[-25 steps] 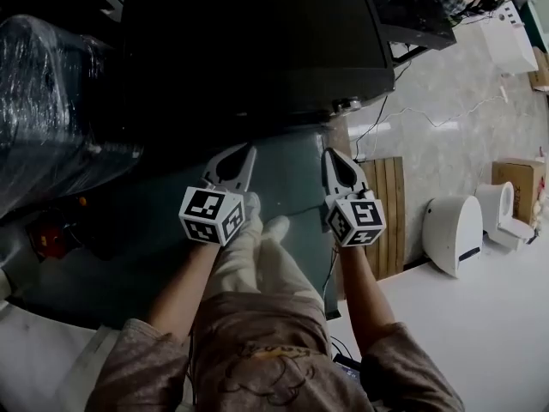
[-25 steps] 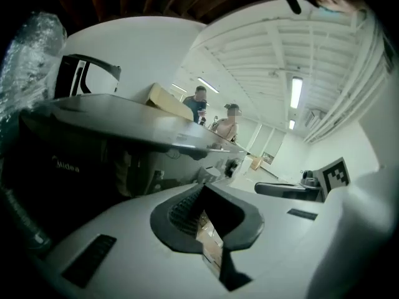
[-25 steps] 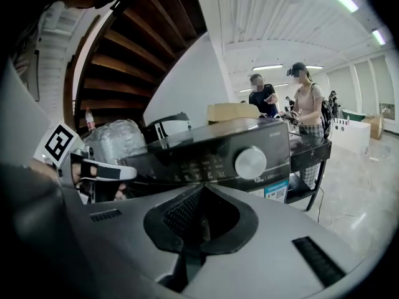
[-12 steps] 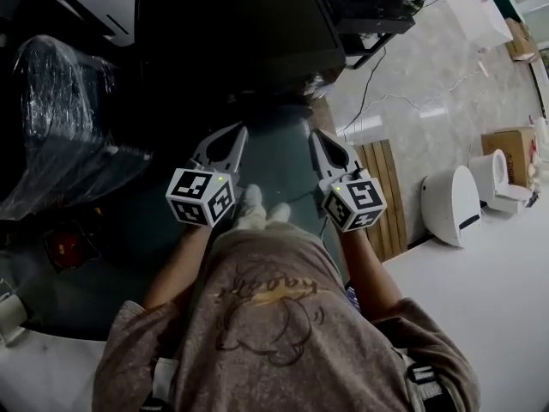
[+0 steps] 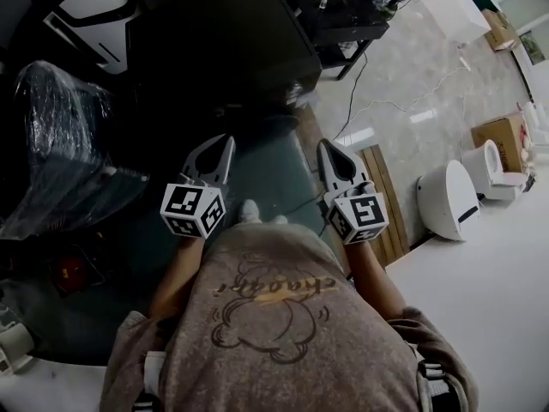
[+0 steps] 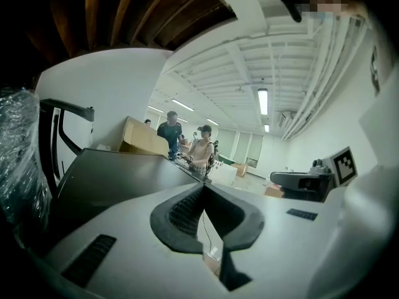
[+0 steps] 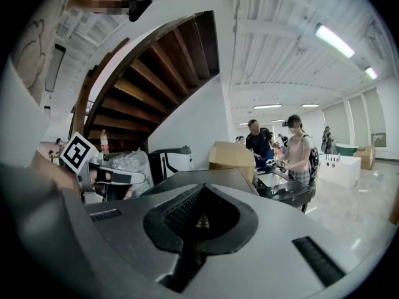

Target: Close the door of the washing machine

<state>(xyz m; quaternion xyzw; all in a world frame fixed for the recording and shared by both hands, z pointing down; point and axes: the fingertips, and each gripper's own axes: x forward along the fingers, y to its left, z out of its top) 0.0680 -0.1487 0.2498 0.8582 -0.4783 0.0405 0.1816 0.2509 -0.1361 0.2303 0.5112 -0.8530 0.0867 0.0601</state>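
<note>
The washing machine [image 5: 232, 50] is a dark box ahead of me; its flat grey top [image 6: 118, 179] also shows in the right gripper view [image 7: 206, 176]. No view shows its door. My left gripper [image 5: 226, 139] is held in the air short of the machine's near edge, jaws shut with the tips touching and nothing between them [image 6: 204, 186]. My right gripper [image 5: 326, 144] is level with it, a little to the right, also shut and empty [image 7: 202, 189]. Neither gripper touches the machine.
A plastic-wrapped bundle [image 5: 60, 144] stands at the left, with a white and black appliance [image 5: 90, 7] behind it. A wooden pallet [image 5: 386, 196], a white rounded unit [image 5: 450, 200], a cardboard box [image 5: 493, 131] and a floor cable [image 5: 403, 106] are at the right. Two people [image 7: 274, 148] stand behind the machine.
The view has pulled up and back, so the washing machine looks smaller and farther away. Both grippers have stayed shut and side by side. More of the person's torso now shows.
</note>
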